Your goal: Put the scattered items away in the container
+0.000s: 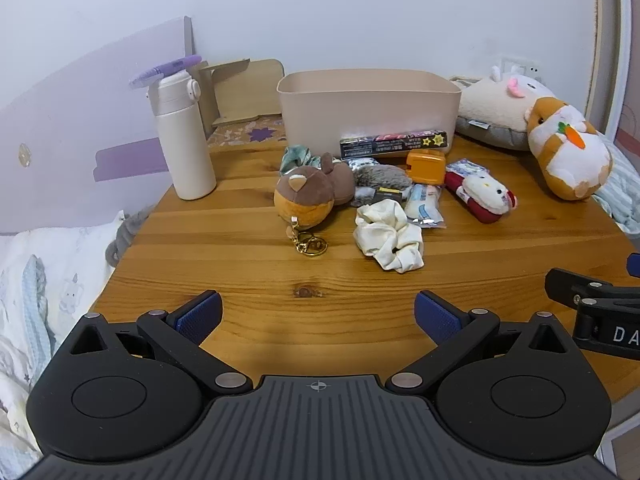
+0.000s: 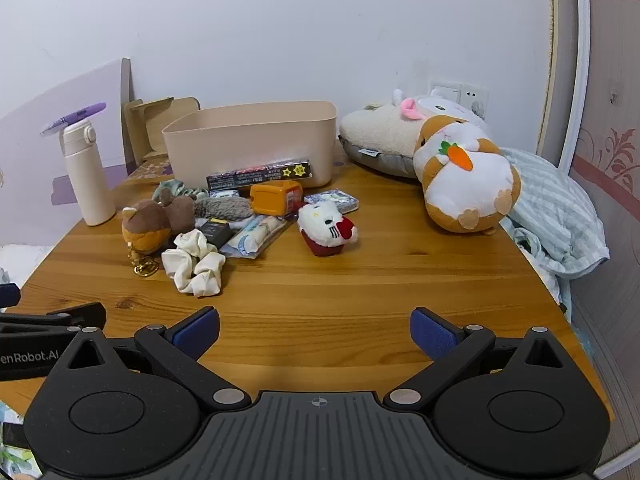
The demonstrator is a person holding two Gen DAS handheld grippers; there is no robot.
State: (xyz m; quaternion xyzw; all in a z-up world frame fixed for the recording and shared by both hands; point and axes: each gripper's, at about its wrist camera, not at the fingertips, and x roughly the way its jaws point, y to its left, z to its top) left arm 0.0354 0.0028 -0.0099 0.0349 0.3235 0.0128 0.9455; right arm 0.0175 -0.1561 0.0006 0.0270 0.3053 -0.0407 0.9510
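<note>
Risk is the clutter: my left gripper and right gripper both gape wide, holding nothing. Container sits at 12 o'clock; grabbing the white scrunchie may drag neighbouring packets along.

One beige container. One white bottle. Two scrunchies: cream, green. Two keychain plushes: brown-orange, white cat. One orange box. One long dark box. One hamster plush. One purple pen.
</note>
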